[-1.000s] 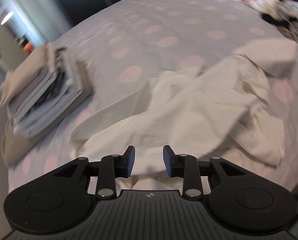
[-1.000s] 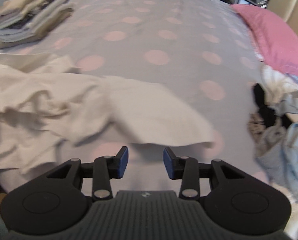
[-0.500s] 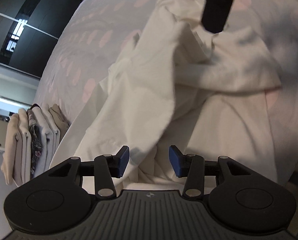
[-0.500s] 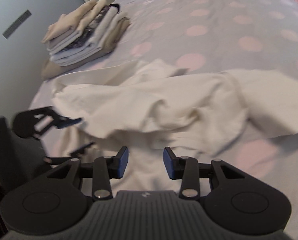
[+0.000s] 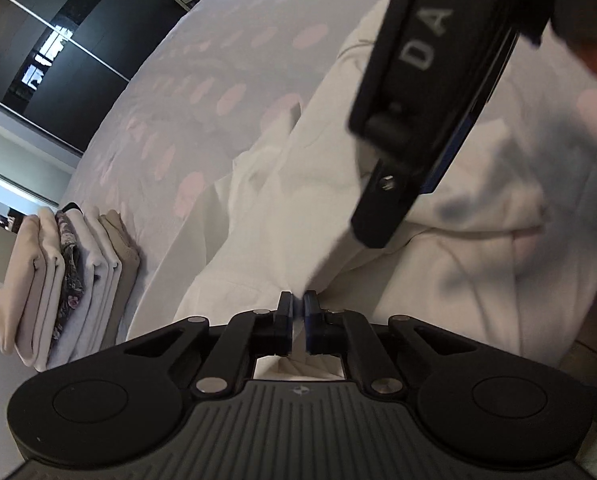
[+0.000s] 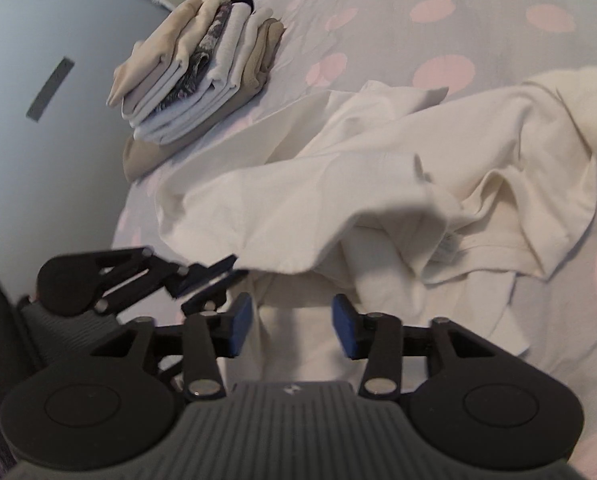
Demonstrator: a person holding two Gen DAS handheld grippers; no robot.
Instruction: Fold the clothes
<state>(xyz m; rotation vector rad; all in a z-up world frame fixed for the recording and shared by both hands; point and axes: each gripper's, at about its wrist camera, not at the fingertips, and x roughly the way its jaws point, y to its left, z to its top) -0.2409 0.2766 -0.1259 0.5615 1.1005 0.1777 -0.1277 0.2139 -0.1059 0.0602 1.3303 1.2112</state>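
A crumpled cream shirt (image 5: 298, 216) lies on the polka-dot bed near its front edge; it also shows in the right wrist view (image 6: 370, 200). My left gripper (image 5: 297, 312) is shut on the shirt's near edge, with cloth pinched between the blue pads. It also shows in the right wrist view (image 6: 214, 278) at the left, gripping the hem. My right gripper (image 6: 292, 324) is open and empty just above the shirt's near fold. Its black body (image 5: 418, 120) crosses the left wrist view above the shirt.
A stack of folded clothes (image 6: 202, 68) stands on the bed's left corner and also shows in the left wrist view (image 5: 66, 280). The grey bedsheet with pink dots (image 6: 438, 12) stretches beyond the shirt. A grey wall (image 6: 38, 40) is at the left.
My left gripper has closed on the shirt's edge. My right gripper has swung left and come down close over the shirt, beside the left gripper.
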